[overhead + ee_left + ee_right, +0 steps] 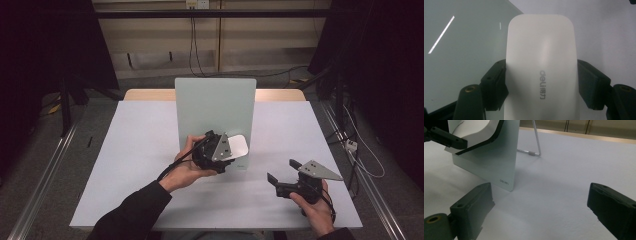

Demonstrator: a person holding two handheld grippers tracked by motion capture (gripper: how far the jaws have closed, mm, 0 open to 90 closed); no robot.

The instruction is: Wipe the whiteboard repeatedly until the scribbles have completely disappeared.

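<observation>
Right now your left tool [231, 150] is clamped on the white eraser [541, 67], with a jaw pressing each long side, and the eraser sits against the lower right part of the upright glass board [212, 107] that stands on the bench [135, 150]. Your right tool [283, 171] hovers low over the bench, just right of the board, jaws spread wide and holding nothing.

For wiping, I'd judge the main thing is flat contact: in the right gripper view the eraser's dark pad faces the glass at a slant, so square your wrist until the whole pad meets the surface. Press gently, since the board leans on a thin wire stand [536, 141] and may tip back. Consider steadying the board's edge with your right tool before you stroke.
</observation>
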